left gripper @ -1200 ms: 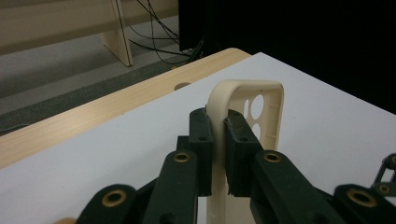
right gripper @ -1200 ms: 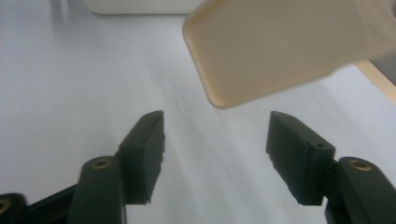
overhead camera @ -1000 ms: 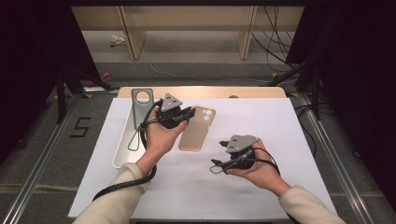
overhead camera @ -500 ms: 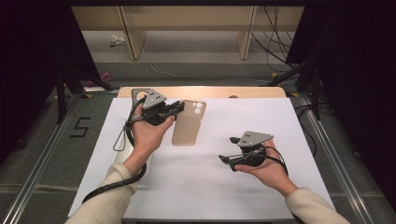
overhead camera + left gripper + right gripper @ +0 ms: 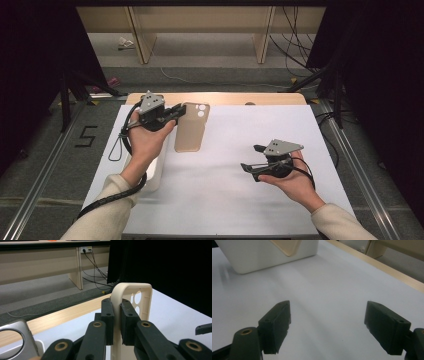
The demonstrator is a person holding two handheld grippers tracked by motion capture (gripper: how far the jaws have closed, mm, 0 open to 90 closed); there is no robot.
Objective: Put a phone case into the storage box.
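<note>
This looks like a lab or recording room set up for filming handling work. A white sheet covers the wooden tabletop (image 5: 220, 98) at the middle of the frame, black curtains (image 5: 385, 75) close off the left and right sides, and metal rails (image 5: 45, 165) run along the grey carpeted floor (image 5: 30, 190) on both sides. A black number five (image 5: 86, 136) is marked on the floor at the left. At the top, loose black cables (image 5: 295, 40) trail past pale wooden bench legs (image 5: 264, 40); the left gripper view shows a wall socket (image 5: 85, 250) there.
</note>
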